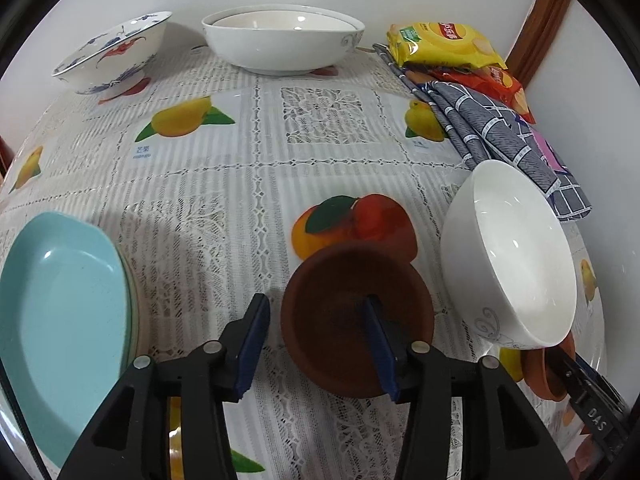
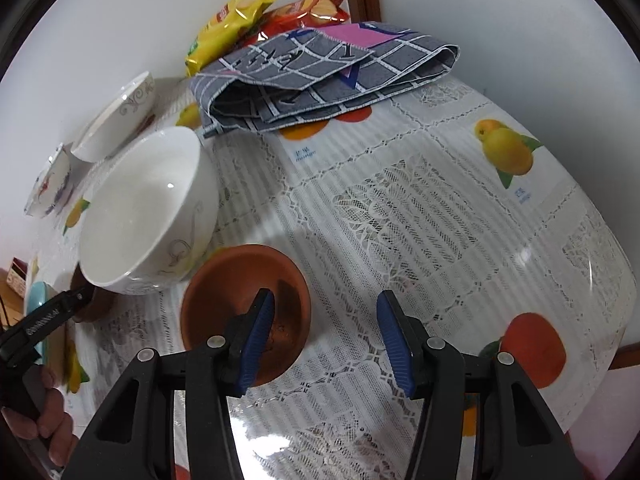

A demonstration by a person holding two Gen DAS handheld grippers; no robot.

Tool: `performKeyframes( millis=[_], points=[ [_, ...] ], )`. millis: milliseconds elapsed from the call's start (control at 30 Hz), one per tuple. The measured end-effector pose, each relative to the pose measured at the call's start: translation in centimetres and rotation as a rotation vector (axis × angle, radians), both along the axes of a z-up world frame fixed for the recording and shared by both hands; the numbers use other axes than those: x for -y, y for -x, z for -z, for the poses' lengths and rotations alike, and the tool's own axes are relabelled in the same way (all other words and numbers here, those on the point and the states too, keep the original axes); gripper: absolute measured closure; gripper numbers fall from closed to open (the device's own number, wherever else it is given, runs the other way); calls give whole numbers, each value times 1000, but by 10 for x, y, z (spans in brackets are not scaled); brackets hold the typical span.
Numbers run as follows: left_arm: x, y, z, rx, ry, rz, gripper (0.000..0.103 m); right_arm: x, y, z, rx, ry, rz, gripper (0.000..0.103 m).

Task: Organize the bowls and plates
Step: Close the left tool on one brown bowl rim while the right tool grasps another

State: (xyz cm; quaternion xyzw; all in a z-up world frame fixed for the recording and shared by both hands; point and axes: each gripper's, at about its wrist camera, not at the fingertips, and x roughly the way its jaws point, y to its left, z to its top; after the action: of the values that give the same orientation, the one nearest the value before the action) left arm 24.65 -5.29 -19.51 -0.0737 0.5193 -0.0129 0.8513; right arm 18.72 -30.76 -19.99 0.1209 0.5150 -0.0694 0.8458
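My left gripper (image 1: pixel 318 346) is open, its jaws straddling the near-left rim of a brown clay saucer (image 1: pixel 344 280), right finger inside it. My right gripper (image 2: pixel 326 338) is open, its left finger inside a second brown clay saucer (image 2: pixel 232 280). A plain white bowl (image 1: pixel 516 252) stands between the two saucers and also shows in the right wrist view (image 2: pixel 140 208). A light blue plate (image 1: pixel 60 312) lies at the near left. A large white dish (image 1: pixel 280 42) with another nested in it and a blue-and-red patterned bowl (image 1: pixel 116 52) stand at the back.
A folded grey checked cloth (image 2: pixel 320 80) and yellow and red snack bags (image 2: pixel 240 20) lie at the back right by the wall. The table edge (image 2: pixel 624 320) curves close on the right. The fruit-print lace tablecloth (image 1: pixel 320 152) covers the table.
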Motion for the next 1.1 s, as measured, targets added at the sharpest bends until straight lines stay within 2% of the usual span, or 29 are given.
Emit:
performKeyframes(
  millis=[100, 267, 367, 467, 700, 900, 1067, 1100],
  points=[
    [0, -2, 0, 6, 4, 6, 57, -3, -2, 2, -8, 33, -3, 50],
    [0, -4, 0, 19, 6, 16, 57, -2, -1, 2, -10, 34, 13, 49],
    [0, -4, 1, 34, 3, 25, 57, -1, -1, 3, 5, 11, 22, 45],
    [2, -5, 1, 42, -9, 35, 57, -6, -1, 4, 19, 39, 18, 42],
    [3, -3, 2, 80, -8, 32, 57, -8, 0, 4, 36, 64, 10, 41],
    [3, -6, 2, 71, 16, 43, 50, -8, 0, 4, 26, 63, 21, 40],
    [4, -4, 2, 80, 8, 36, 52, -9, -2, 4, 20, 65, 29, 40],
    [4, -4, 2, 81, 0, 32, 57, -9, -2, 4, 21, 66, 29, 40]
  ],
)
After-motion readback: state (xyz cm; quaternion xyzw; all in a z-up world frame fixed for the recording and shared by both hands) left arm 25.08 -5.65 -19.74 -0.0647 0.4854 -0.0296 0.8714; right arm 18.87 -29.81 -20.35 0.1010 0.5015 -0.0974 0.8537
